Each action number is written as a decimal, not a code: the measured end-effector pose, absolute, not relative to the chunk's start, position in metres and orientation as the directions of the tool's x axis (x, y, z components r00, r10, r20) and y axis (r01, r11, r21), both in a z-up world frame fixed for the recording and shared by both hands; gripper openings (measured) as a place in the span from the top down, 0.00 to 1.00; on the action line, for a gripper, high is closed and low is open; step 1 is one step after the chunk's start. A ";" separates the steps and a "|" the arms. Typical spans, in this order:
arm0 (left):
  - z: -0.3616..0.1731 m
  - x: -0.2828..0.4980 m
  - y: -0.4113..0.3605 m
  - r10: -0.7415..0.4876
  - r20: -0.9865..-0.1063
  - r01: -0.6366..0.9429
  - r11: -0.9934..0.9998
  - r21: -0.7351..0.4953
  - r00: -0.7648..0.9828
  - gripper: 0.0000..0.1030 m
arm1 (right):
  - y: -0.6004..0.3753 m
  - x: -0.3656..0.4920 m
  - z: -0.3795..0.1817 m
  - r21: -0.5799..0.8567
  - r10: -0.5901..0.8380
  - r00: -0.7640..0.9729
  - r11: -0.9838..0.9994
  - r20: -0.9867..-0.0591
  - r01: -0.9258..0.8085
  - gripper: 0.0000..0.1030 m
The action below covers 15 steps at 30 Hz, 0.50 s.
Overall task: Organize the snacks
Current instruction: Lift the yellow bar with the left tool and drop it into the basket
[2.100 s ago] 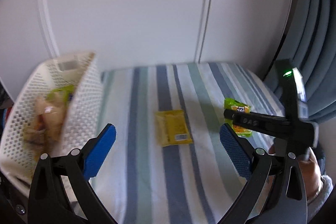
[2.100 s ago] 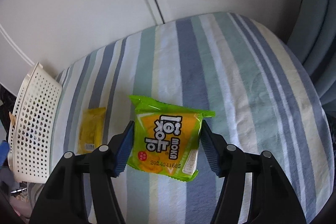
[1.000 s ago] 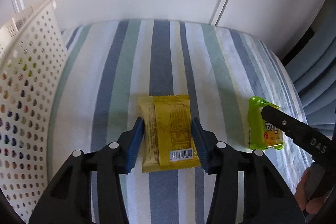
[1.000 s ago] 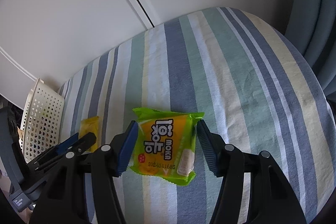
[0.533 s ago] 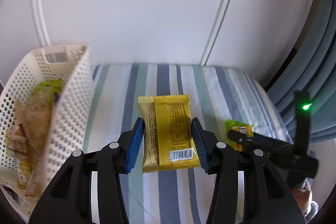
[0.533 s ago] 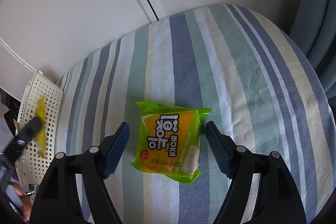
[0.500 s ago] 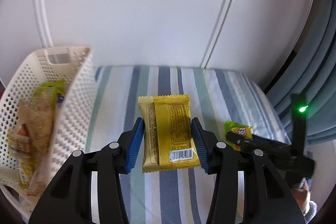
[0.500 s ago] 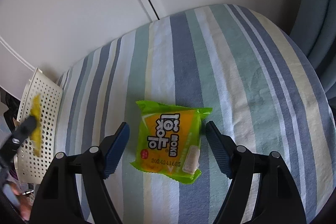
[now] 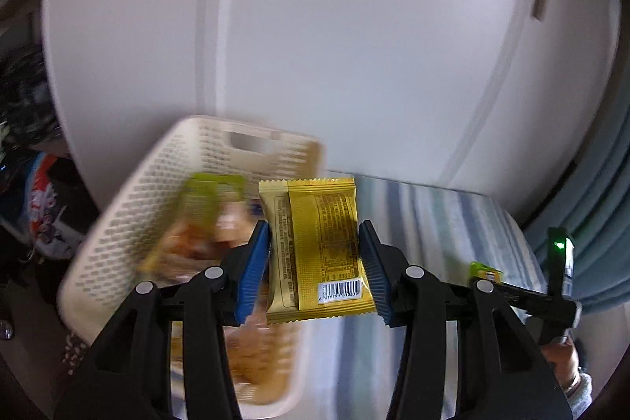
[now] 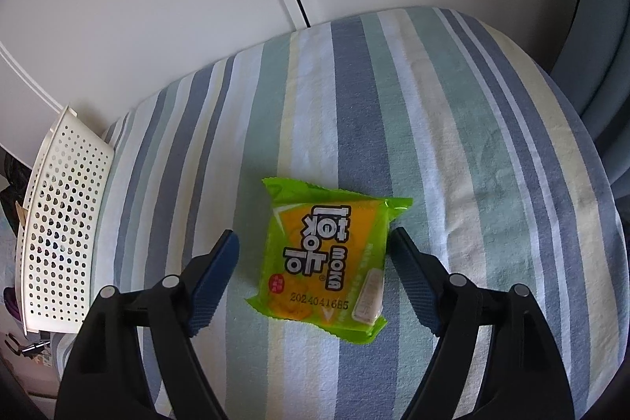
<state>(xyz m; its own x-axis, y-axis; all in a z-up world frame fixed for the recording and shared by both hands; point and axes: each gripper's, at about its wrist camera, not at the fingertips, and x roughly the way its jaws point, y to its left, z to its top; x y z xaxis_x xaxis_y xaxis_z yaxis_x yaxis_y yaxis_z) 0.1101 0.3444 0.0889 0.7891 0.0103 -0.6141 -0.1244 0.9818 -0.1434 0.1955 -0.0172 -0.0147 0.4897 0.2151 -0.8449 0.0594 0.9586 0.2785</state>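
**Yellow packet over basket; green packet left to collect**

Left hand-held gripper [image 9: 313, 272]: pads clamped on yellow snack packet [image 9: 317, 247], held aloft. Just beyond and left of it, white basket [image 9: 118, 235], several snacks already inside, blurred. Right hand-held gripper [image 10: 315, 276]: spread wide, holding nothing; green snack packet [image 10: 328, 256] lies between its pads on the striped bed [image 10: 472, 144]. Judged mostly done: one drop, one pickup remain. Only the left view shows the basket's contents; only the right shows the green packet's print.

Black gripper arms, silver rivets, ribbed blue fingers [image 9: 254, 274]; grey sleeve [image 9: 582, 390].
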 end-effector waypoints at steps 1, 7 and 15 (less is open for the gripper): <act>0.089 0.107 0.353 0.022 -0.614 -0.139 0.980 -0.142 0.789 0.54 | -0.017 0.196 -0.015 0.277 0.214 0.490 0.959 -0.845 0.059 0.24; 0.073 0.093 0.390 0.100 -0.627 -0.231 0.964 -0.131 0.773 0.54 | -0.016 0.196 -0.014 0.272 0.210 0.489 0.960 -0.846 0.058 0.24; 0.047 0.086 0.410 0.103 -0.661 -0.284 0.943 -0.172 0.743 0.33 | -0.014 0.196 -0.015 0.265 0.205 0.489 0.963 -0.848 0.056 0.24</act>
<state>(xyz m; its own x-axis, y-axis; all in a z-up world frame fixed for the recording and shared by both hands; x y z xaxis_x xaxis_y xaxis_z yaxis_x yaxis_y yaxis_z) 0.0864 0.4099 0.0469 0.7431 0.1027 -0.6612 -0.2836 0.9433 -0.1723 0.1958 -0.0145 -0.0146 0.4885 0.2048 -0.8482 0.0565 0.9626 0.2649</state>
